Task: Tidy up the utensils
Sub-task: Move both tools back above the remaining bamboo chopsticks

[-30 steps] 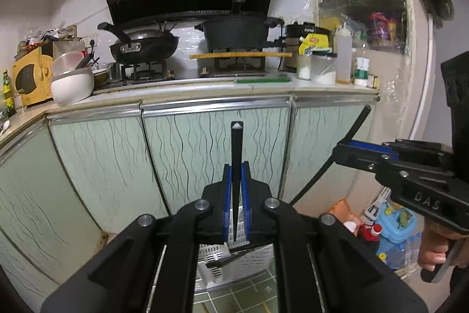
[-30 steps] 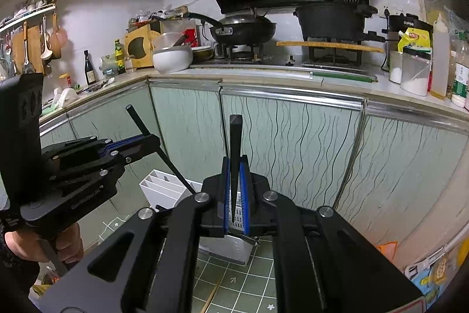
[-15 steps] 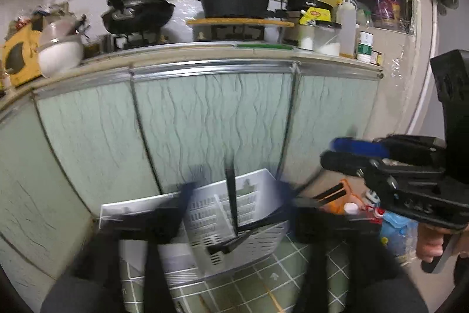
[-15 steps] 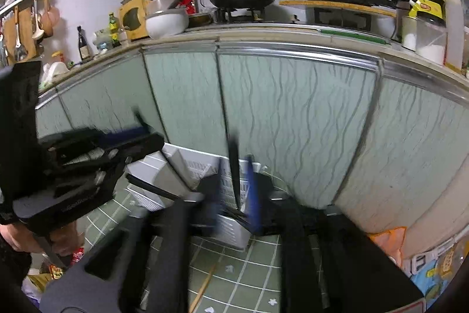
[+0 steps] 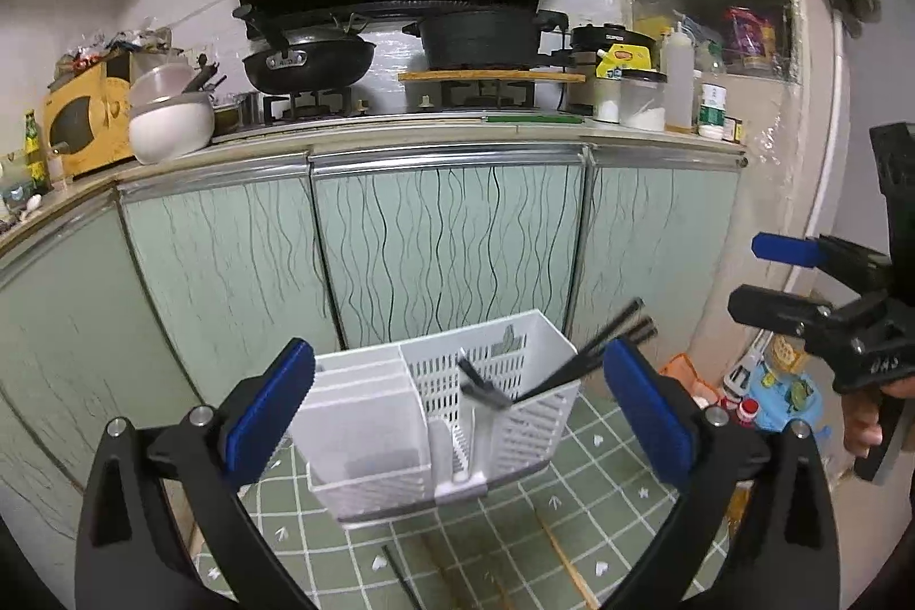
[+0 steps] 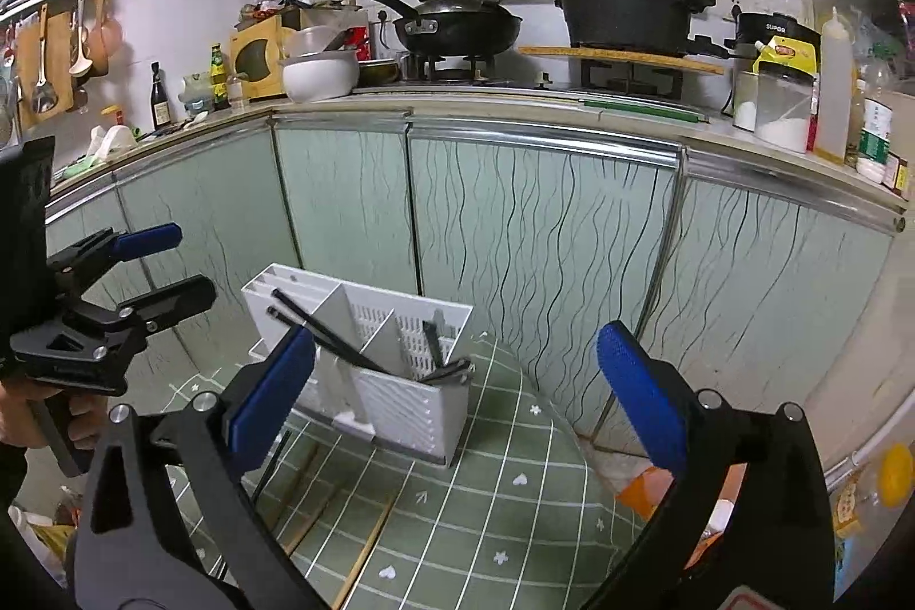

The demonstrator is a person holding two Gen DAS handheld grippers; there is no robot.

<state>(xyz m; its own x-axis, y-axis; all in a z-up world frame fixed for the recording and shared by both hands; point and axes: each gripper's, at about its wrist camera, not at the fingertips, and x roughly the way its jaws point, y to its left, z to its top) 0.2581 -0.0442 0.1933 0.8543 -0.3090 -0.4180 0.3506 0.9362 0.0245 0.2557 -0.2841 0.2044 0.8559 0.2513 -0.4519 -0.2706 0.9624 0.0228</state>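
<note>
While both sets of jaws are opening with nothing clamped, the left gripper (image 5: 457,401) and right gripper (image 6: 457,384) frame a white caddy (image 5: 394,433) at lower centre on green floor tiles (image 6: 503,513). Black chopsticks (image 5: 577,361) lean inside it, before green cabinets (image 5: 446,232).
</note>
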